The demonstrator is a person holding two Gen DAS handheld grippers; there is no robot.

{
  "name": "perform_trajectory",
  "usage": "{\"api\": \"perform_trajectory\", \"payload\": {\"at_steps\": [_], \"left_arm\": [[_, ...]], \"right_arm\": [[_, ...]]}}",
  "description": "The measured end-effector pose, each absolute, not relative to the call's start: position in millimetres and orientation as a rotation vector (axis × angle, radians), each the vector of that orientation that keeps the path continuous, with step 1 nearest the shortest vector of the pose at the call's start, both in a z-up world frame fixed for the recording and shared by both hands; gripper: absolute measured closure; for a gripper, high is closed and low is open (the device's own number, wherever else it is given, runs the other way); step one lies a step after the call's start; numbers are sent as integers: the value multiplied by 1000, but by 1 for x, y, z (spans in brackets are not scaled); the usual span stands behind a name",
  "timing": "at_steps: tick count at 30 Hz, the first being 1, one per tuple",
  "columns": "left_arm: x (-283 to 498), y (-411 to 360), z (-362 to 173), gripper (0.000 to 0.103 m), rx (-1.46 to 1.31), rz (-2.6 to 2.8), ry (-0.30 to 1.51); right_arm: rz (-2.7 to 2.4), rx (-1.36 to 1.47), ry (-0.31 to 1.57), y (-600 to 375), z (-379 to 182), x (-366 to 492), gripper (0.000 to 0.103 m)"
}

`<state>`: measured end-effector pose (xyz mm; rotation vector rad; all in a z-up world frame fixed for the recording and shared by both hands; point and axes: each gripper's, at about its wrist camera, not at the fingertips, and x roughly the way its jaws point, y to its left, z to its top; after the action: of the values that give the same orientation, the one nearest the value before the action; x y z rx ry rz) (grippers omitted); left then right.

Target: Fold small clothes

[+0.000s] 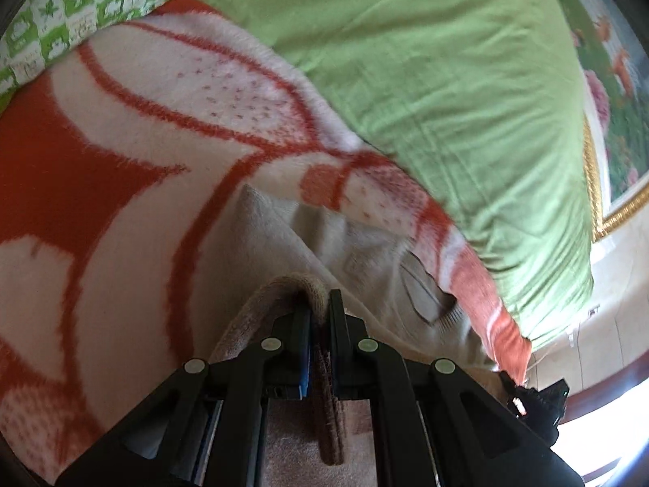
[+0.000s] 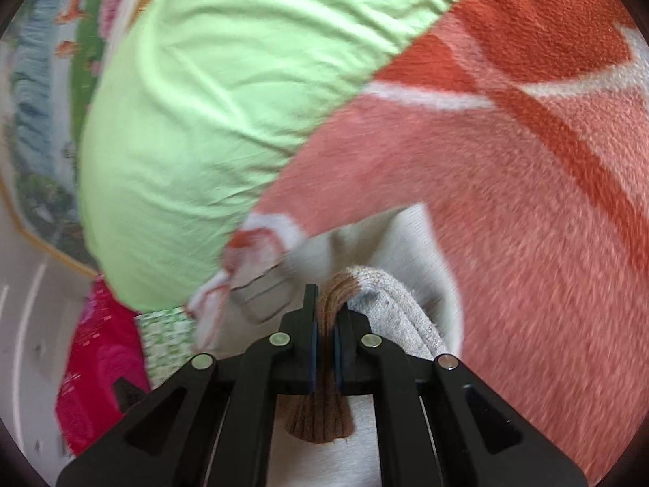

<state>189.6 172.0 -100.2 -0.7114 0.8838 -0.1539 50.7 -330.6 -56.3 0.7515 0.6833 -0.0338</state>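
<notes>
My left gripper (image 1: 320, 312) is clamped on the brown ribbed edge of a cream knit garment (image 1: 263, 239), pinched tight between the pads. My right gripper (image 2: 324, 316) is squeezed onto the brown cuff (image 2: 318, 418) of the same garment. The garment lies on the orange-and-white blanket (image 1: 121, 154), with the green sheet (image 1: 426, 61) just beyond the blanket.
</notes>
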Motion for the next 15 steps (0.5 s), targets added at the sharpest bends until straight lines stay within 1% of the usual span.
{"api": "perform_trajectory", "payload": {"at_steps": [5, 7, 8, 10, 11, 12, 13, 14, 15], "left_arm": [[211, 164, -112, 97, -660, -160, 914], [215, 163, -115, 97, -647, -159, 935], [213, 164, -114, 95, -643, -169, 936], [208, 165, -108, 89, -618, -186, 931], [203, 165, -103, 81, -598, -204, 930], [197, 165, -98, 69, -580, -215, 926], [191, 166, -93, 63, -557, -220, 921], [183, 168, -86, 60, -528, -231, 912], [177, 170, -81, 60, -507, -242, 908]], "right_arm": [[-72, 740, 688, -334, -67, 61, 96], [-79, 733, 694, -333, -68, 61, 93], [-81, 744, 698, -334, -68, 61, 93], [-87, 763, 709, -335, -64, 58, 92], [-96, 766, 715, -335, -62, 58, 90], [-98, 774, 716, -335, -59, 56, 87], [-99, 779, 711, -336, -55, 52, 85], [-106, 777, 704, -336, -51, 49, 78], [-123, 764, 684, -336, -44, 43, 68]]}}
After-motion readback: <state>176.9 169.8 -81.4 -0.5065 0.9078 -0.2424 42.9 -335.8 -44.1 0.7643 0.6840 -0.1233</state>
